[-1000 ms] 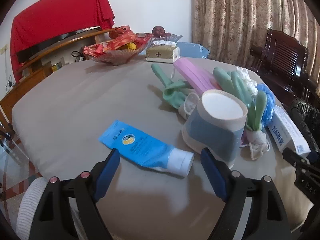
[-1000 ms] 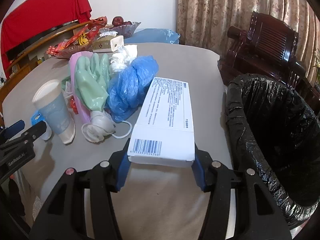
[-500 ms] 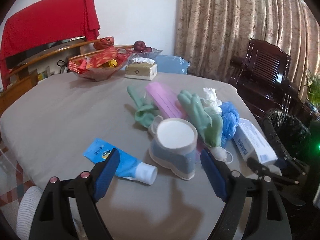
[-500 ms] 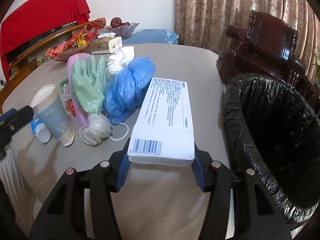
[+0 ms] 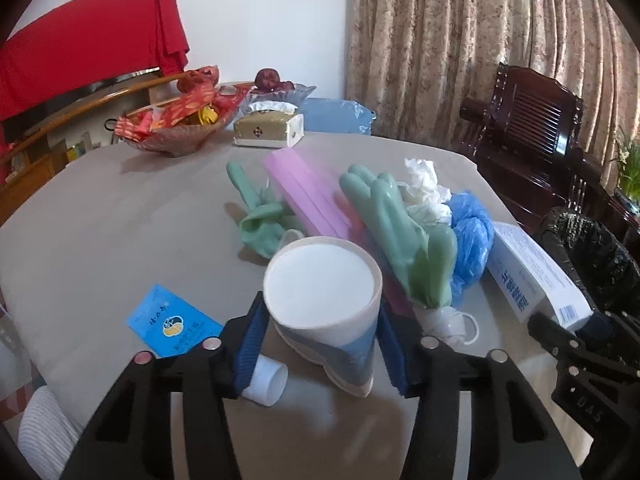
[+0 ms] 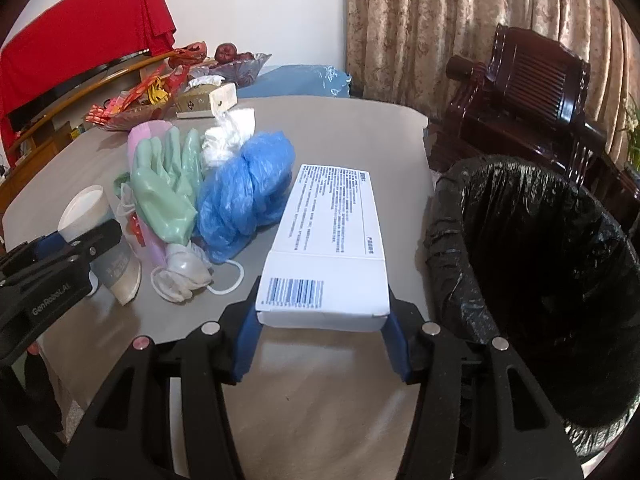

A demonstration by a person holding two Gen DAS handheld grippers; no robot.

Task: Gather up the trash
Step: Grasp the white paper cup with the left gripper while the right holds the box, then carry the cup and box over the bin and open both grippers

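**Layout about my two grippers**

Between my left gripper's (image 5: pixel 320 344) fingers: the paper cup (image 5: pixel 322 304). Left of it, the tube (image 5: pixel 176 324), partly under the finger. Ahead, the gloves (image 5: pixel 396 232) and bag (image 5: pixel 468 236). Between my right gripper's (image 6: pixel 322 340) fingers: the box (image 6: pixel 330 240). Right of it, beside the table (image 6: pixel 332 400), the trash bin (image 6: pixel 532 280); left, the mask (image 6: pixel 184 272).

you have two green rubber gloves (image 5: pixel 400 236) in the heap, one upturned grey-and-blue paper cup (image 5: pixel 324 304), one blue squeeze tube with a white cap (image 5: pixel 172 322), one long white printed carton (image 6: pixel 328 240), one crumpled blue plastic bag (image 6: pixel 244 188), one wad of white tissue (image 6: pixel 230 134), one white face mask with ear loops (image 6: pixel 184 270) and one pink flat pack (image 5: pixel 308 196). one bin lined with a black bag (image 6: pixel 540 272) stands beside your table. you hold two black grippers with blue pads (image 6: pixel 322 338).
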